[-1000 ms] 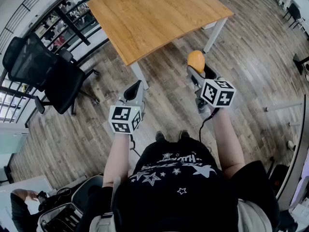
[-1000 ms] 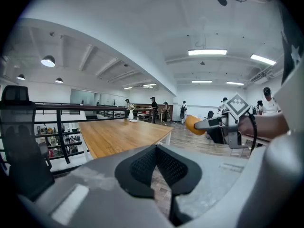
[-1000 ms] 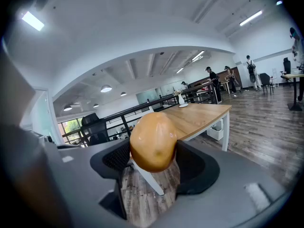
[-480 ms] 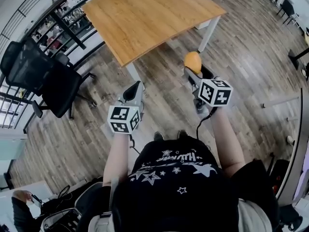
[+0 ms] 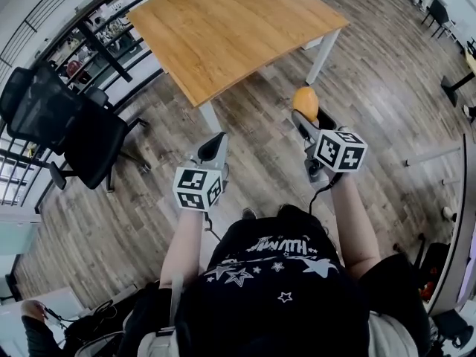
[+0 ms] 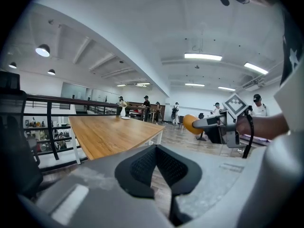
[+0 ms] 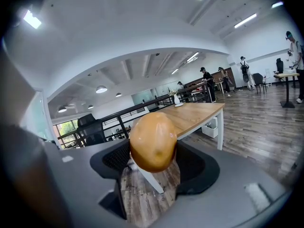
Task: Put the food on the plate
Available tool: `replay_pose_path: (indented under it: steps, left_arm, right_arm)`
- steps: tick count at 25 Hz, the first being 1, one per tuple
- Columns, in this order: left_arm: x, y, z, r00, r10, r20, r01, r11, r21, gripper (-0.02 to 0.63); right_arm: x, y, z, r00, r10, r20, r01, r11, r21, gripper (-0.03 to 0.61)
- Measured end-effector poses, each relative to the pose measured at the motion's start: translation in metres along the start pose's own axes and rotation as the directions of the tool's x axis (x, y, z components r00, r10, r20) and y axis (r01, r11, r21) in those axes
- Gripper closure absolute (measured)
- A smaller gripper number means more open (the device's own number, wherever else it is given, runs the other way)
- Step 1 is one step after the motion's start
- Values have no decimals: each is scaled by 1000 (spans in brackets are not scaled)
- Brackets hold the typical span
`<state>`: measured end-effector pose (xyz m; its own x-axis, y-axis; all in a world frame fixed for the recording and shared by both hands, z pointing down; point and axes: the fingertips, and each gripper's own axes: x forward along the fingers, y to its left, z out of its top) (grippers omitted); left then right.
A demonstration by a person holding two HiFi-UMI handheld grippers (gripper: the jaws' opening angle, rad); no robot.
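A bare wooden table (image 5: 223,28) stands on white legs (image 5: 326,50) on the plank floor (image 5: 372,88) — the top is light-toned with a gently curved near edge. Far down at its other end lies a small white plate (image 7: 179,105), with a white vase (image 7: 176,99) upright just beside it. Off to one side of the table a black office chair (image 5: 67,136) stands on the floor — near a dark railing.
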<state>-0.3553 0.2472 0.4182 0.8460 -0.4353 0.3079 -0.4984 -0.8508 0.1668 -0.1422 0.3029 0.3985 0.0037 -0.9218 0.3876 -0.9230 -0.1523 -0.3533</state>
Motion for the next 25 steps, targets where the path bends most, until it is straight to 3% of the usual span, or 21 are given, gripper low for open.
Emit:
replay_pose_path:
  steps: [15,25]
  left_arm:
    - [34,12,-33,996,-40,-84,38,999,-24,615]
    - [130,39,-3,993,32,-116,-35,999,-19,615]
  right_arm:
    - [18,-32,-29,999,-29,-43,31,998,48,272]
    - [95,-108,28,999,24,-30,-22,996,81,272]
